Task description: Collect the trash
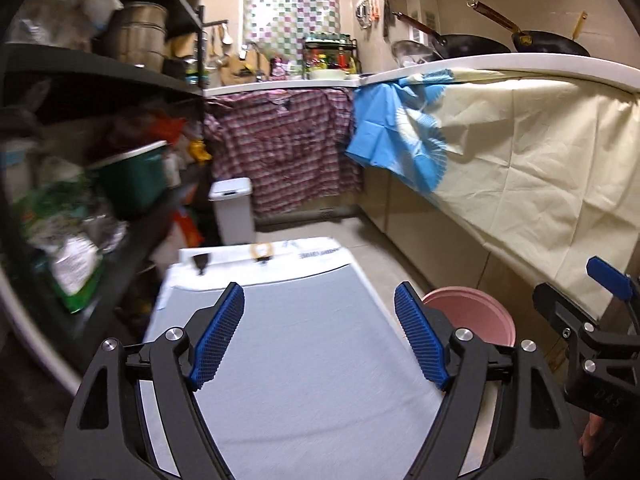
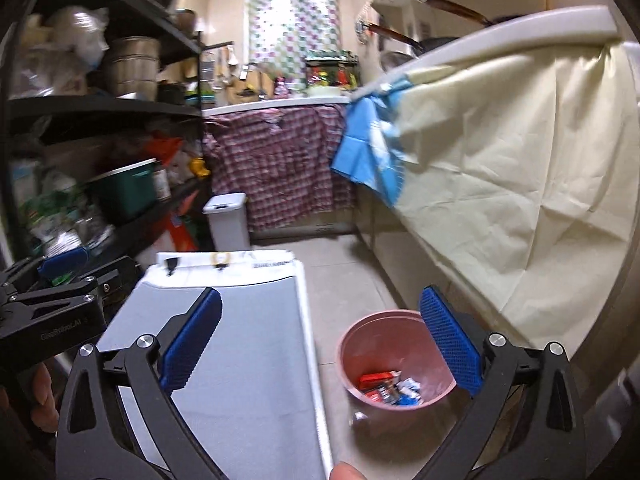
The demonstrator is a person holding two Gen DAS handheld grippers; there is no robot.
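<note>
A pink bucket [image 2: 356,344] stands on the tiled floor beside a grey-topped washing machine [image 2: 224,360]. Red, white and blue wrappers [image 2: 390,388] lie in its bottom. A small scrap [image 2: 359,416] lies on the floor by its base. My right gripper [image 2: 322,292] is open and empty, above the gap between machine and bucket. My left gripper [image 1: 319,292] is open and empty over the machine's lid [image 1: 312,360]. The bucket's rim [image 1: 480,308] shows to its right. Each gripper also appears at the edge of the other's view: right gripper [image 1: 600,320], left gripper [image 2: 52,304].
Dark shelves [image 1: 100,76] crowded with pots, bags and a green tub line the left. A white lidded bin [image 1: 234,208] stands ahead by a plaid cloth. On the right, a counter [image 1: 520,66] with woks is draped in cream cloth. A fingertip [image 2: 346,470] shows at the bottom.
</note>
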